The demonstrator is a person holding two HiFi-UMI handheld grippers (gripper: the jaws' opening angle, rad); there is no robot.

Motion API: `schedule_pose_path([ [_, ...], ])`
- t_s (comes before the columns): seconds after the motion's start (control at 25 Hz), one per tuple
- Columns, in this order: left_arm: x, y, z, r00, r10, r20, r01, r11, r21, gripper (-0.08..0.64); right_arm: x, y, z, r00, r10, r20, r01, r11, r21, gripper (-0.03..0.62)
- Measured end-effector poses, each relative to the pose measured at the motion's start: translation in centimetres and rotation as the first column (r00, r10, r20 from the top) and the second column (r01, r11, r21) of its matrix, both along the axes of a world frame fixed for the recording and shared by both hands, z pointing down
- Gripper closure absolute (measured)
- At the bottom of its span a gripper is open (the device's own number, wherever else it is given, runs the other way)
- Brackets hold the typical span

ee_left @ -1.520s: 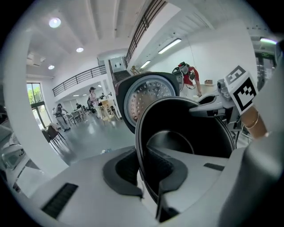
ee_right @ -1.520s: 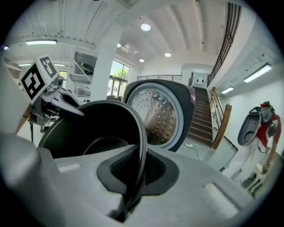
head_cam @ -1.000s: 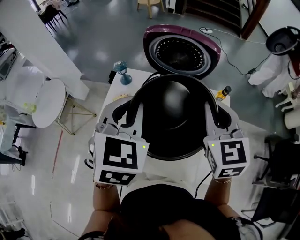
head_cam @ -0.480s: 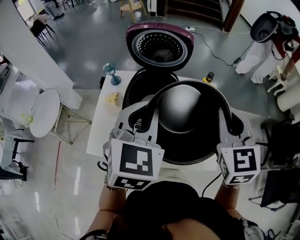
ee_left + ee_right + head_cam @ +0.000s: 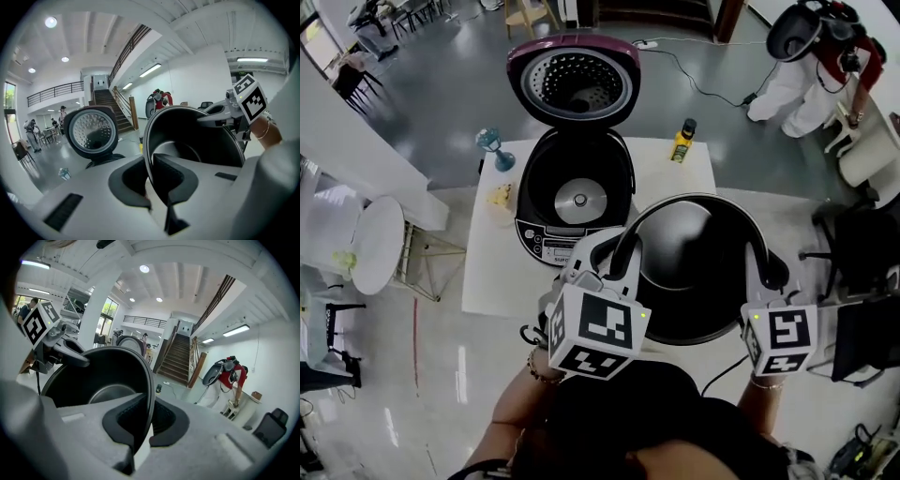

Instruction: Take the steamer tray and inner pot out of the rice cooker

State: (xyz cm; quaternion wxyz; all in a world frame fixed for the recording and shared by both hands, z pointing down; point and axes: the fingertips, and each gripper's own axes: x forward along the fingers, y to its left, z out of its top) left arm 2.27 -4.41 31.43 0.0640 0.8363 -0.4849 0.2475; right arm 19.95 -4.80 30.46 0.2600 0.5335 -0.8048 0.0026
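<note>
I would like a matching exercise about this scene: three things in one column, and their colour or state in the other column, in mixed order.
1. pot
2. cooker
3. bottle

a. yellow, standing on the table
b. rim clamped by the left gripper and the right gripper
c. lid up, no pot inside

Pairs: 1-b, 2-c, 3-a

Bright ceiling light (fisheye-warped edges), glossy floor glare

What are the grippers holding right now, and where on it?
Both hold the inner pot by its rim: left gripper on one side, right gripper on the opposite side.
</note>
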Motion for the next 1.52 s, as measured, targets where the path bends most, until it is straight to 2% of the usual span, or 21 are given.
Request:
schedule_pose_path([
  [0.16,3.0,0.2,3.3,0.997,0.072,0.003,-0.072,0.995,-0.071,0.529,2.9,1.3,3.4,0.998,0.059,0.003,-0.059,0.995,-0.084,0.580],
  [0.32,5.4,0.8,7.0,0.992,0.129,0.016,-0.126,0.983,-0.137,0.527,5.5,2.4,7.4,0.992,0.130,0.000,-0.128,0.976,-0.178,0.580],
  [0.48,6.8,0.7,10.9,0.990,0.144,0.003,-0.140,0.968,-0.210,0.525,6.9,2.2,11.4,0.985,0.174,0.009,-0.166,0.952,-0.257,0.581],
  [0.68,7.0,0.6,16.0,0.989,0.149,0.001,-0.141,0.934,-0.330,0.525,7.0,2.2,16.8,0.984,0.175,0.003,-0.162,0.913,-0.376,0.581],
  [0.88,7.1,-0.1,19.8,0.990,0.138,0.011,-0.121,0.901,-0.418,0.525,7.0,1.3,21.1,0.987,0.158,0.009,-0.135,0.871,-0.472,0.581],
  [1.0,7.2,-0.8,21.3,0.992,0.123,0.010,-0.105,0.888,-0.448,0.525,7.2,0.2,22.7,0.989,0.147,0.013,-0.120,0.850,-0.512,0.581],
  [1.32,7.8,-2.9,23.6,0.998,0.055,-0.027,-0.061,0.863,-0.501,0.518,7.6,-3.9,24.4,0.994,0.101,-0.028,-0.100,0.825,-0.556,0.578],
  [1.52,7.8,-4.5,24.0,0.998,0.009,-0.066,-0.042,0.851,-0.523,0.518,7.7,-5.7,25.3,0.995,0.095,-0.012,-0.084,0.808,-0.583,0.578],
])
